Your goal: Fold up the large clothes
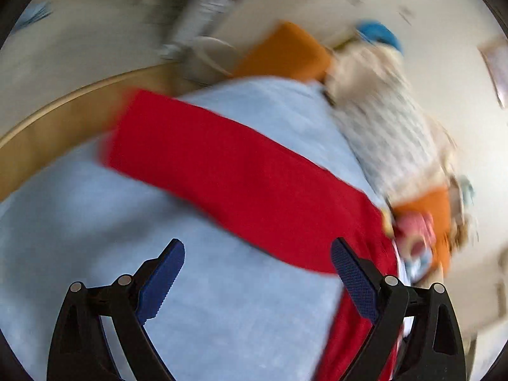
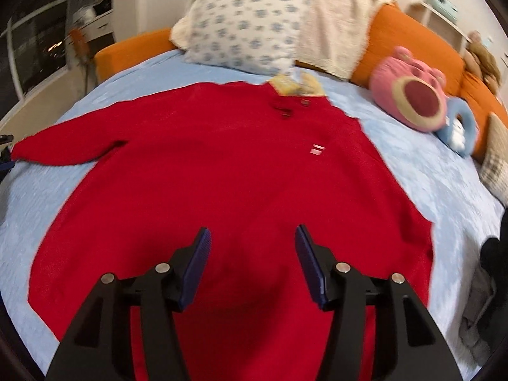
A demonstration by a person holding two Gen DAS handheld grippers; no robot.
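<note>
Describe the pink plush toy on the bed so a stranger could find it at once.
Start at the bed with the pale blue quilted cover, where a red knit sweater lies spread flat. Beyond the sweater's shoulder, against the orange padded headboard, sits a round pink plush bear head. Its wide dark-red mouth ringed in cream sets it apart from the small blue plush beside it.

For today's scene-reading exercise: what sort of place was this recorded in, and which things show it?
Most likely a bedroom. A red sweater lies spread on a bed with a light blue bedspread, a floral pillow sits at its head, and a pink plush toy rests beside it.
</note>
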